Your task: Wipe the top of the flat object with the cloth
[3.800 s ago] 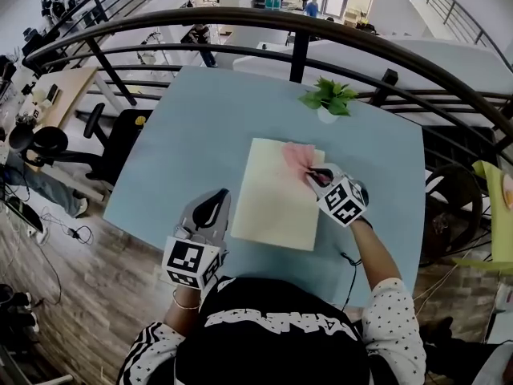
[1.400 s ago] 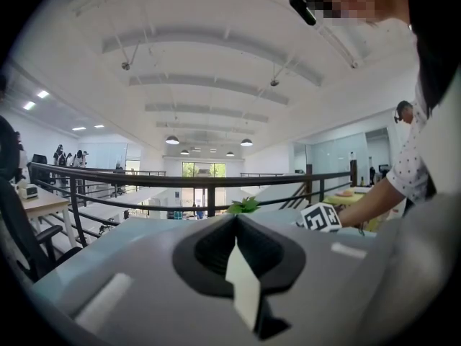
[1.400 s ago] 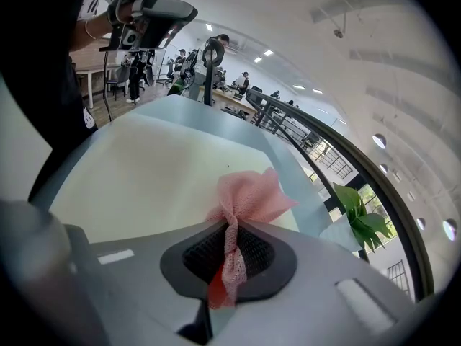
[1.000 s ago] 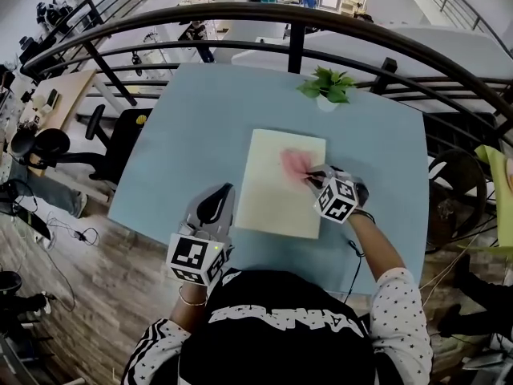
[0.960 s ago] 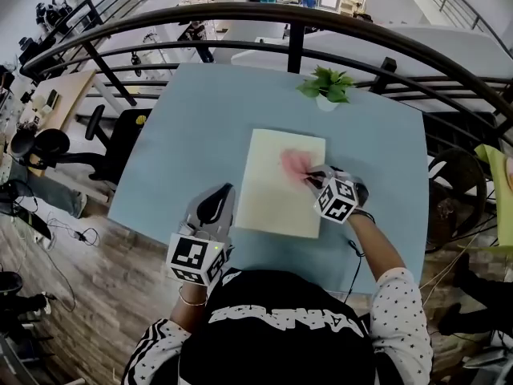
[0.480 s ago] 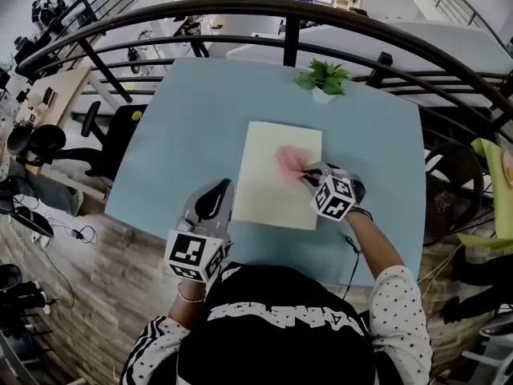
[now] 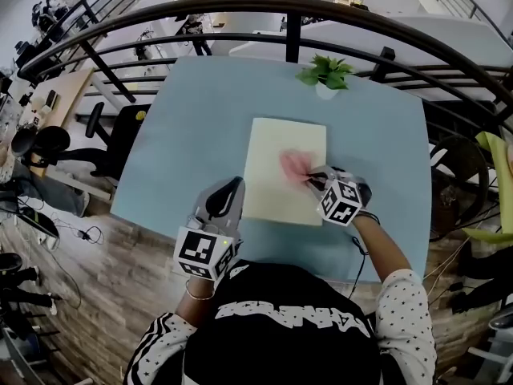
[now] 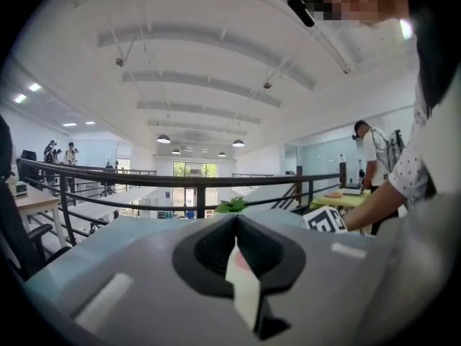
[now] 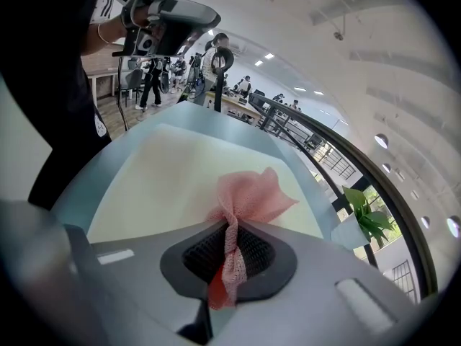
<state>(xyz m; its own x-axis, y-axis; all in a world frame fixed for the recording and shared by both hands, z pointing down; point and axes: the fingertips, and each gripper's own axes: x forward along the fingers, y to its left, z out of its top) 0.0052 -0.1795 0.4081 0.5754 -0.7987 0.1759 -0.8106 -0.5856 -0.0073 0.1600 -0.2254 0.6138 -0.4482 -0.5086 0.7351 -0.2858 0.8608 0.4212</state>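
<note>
While right gripper (image 7: 314, 180) pinches it, pink cloth (image 7: 294, 165) lies on board (image 7: 271, 155)

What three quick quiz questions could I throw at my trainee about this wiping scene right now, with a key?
1. Multiple choice: the pink cloth is held by A) the right gripper, B) a bare hand, C) nothing.
2. True or false: the cloth sits at the far left corner of the cream board.
3. Short answer: what stands on the blue table beyond the board's far edge?
Key: 1 A; 2 false, it lies right of the board's middle; 3 a small potted plant.
</note>
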